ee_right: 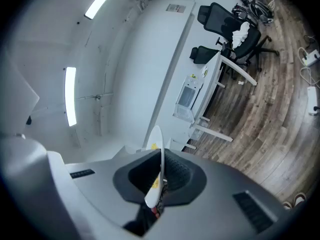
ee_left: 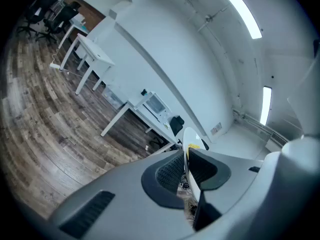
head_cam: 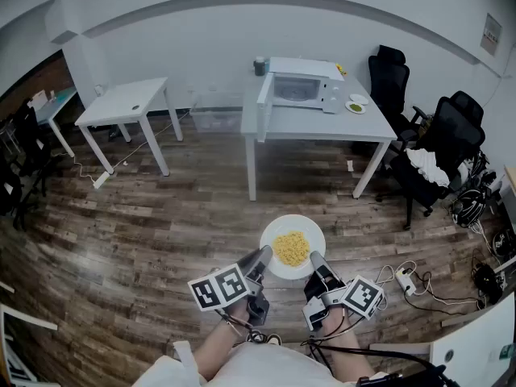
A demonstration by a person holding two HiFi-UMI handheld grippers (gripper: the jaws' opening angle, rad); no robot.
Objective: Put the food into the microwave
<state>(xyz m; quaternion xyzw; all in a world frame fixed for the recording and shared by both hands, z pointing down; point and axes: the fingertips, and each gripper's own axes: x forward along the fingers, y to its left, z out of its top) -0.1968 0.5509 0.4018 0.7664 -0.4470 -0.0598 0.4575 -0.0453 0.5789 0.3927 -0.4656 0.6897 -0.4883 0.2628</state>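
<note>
A round white plate (head_cam: 272, 234) carries a heap of pale yellow noodles (head_cam: 291, 248) at its middle and hangs level above the wood-plank floor (head_cam: 161, 224), well apart from the white table (head_cam: 322, 127) where the white microwave (head_cam: 300, 85) stands with its door swung open. The left tongs (head_cam: 264, 255) pinch the plate's near-left rim and the right tongs (head_cam: 315, 258) its near-right rim; each gripper view shows the thin rim edge-on, clamped between dark ribbed pads (ee_left: 172, 171). The marker cubes (head_cam: 219, 287) bear black-and-white squares only; a wall notice (head_cam: 490, 33) is too small to read.
</note>
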